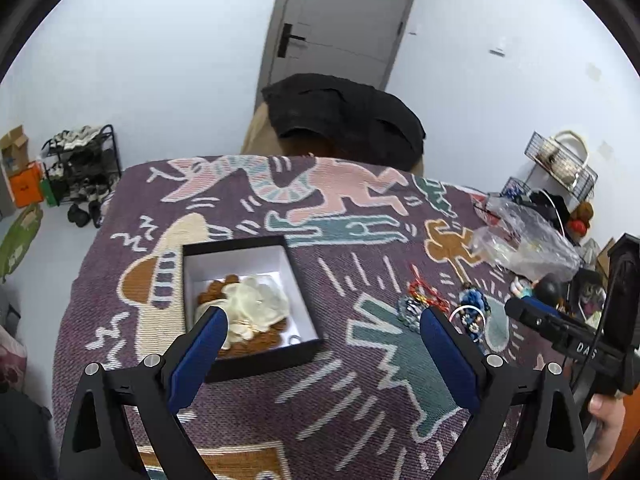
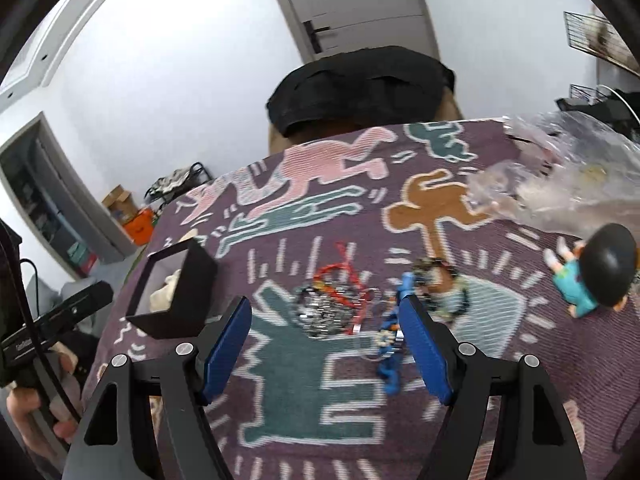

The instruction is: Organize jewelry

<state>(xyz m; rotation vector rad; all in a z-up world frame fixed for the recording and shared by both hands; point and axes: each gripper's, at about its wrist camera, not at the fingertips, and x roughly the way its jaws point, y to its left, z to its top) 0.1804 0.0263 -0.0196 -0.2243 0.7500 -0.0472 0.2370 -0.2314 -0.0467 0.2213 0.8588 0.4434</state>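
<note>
Jewelry, a tangled heap of silver, red-cord and blue-bead pieces [image 2: 340, 312] lying right of the black white-lined cardboard box [image 1: 240, 248], is risking snagging and dragging together as the empty, wide-open right gripper [image 2: 326, 344] is hovering above it, while the left gripper [image 1: 324, 344] is likewise gaping empty.

Black claw [image 1: 323, 322] frames, blue pads [image 1: 202, 356], silver screws

A black box [image 1: 256, 292] with a white inside is placed open on the patterned cloth; brown beads [image 1: 224, 282] and a cream-white piece [image 1: 258, 306] are seen in it. To its right, a loose heap of jewelry [image 2: 340, 304] is spread: a red cord, shiny silver links, and what seem blue beads, blurred.
</note>
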